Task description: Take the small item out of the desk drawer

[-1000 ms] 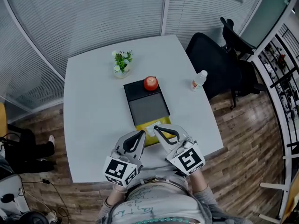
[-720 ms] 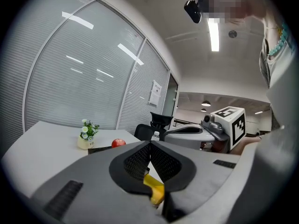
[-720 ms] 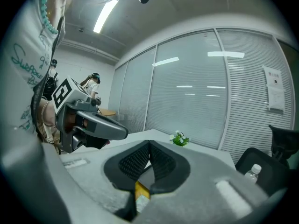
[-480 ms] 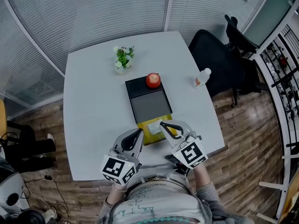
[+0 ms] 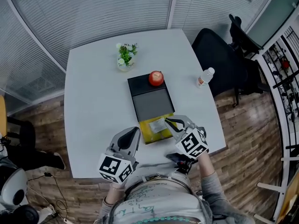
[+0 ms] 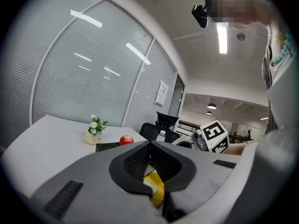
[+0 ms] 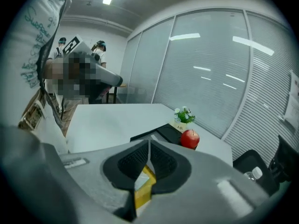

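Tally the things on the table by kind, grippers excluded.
apple: 1
potted plant: 1
water bottle: 1
drawer unit: 1
small white item in the open yellow drawer: 1
Total: 5

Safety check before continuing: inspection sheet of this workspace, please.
Surface: white table, mostly bare.
Job's things: yellow drawer pulled open from black desk unit; small white item inside.
Clutter: apple on the unit, potted plant, water bottle.
Grippers: left hand-held gripper shut, empty; right hand-held gripper at the drawer, jaws near shut, just been opening, nothing between.
Cables: loose cable on the floor.
Surroundings: black chair, blinds, wood floor.
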`<state>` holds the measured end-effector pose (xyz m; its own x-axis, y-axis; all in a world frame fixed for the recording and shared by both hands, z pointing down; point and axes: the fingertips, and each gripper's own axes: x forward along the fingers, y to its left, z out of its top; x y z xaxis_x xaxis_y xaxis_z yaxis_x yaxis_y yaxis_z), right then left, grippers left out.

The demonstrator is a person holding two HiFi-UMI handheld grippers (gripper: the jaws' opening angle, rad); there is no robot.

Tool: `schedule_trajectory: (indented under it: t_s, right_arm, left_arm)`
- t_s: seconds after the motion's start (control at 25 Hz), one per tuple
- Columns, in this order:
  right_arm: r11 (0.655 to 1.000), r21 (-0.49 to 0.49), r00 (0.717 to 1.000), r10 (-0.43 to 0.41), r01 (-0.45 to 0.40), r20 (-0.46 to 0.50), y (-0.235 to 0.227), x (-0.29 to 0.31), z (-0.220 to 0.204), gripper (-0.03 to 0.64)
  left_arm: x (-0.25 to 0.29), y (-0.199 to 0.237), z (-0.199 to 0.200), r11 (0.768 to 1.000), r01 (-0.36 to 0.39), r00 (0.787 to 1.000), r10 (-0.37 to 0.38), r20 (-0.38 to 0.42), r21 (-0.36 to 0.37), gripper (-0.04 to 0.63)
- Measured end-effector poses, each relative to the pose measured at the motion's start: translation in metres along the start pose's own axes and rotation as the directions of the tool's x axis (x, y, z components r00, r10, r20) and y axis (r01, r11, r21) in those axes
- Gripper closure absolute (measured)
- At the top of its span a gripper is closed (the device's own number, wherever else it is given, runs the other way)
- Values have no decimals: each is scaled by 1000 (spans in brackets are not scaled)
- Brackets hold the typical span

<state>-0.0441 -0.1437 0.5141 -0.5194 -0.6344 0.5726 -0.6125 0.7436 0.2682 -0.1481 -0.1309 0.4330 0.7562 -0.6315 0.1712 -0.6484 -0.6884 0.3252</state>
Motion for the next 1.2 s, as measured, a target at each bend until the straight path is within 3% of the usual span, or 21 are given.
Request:
schedule_trajectory:
  t_s: [0.28, 0.52, 0.96, 1.2]
  right_arm:
    - [981, -111, 973, 140, -162, -184, 29, 42, -40, 571]
    - [951, -175, 935, 197, -256, -294, 45, 67, -65, 554]
    - [906, -137, 849, 310, -400, -428, 63, 99, -105, 528]
    - [899, -99, 811, 332, -426, -481, 69, 115, -123, 528]
  left_arm:
    - [-3, 11, -4, 1000, -17, 1000, 17, -4, -12, 597]
    - [-5, 18, -8, 999, -31, 999, 30, -15, -27, 597]
    - [0, 34, -19, 997, -49, 998, 46, -43, -66, 597]
    - [2, 39, -23, 996, -46, 998, 42, -54, -81, 597]
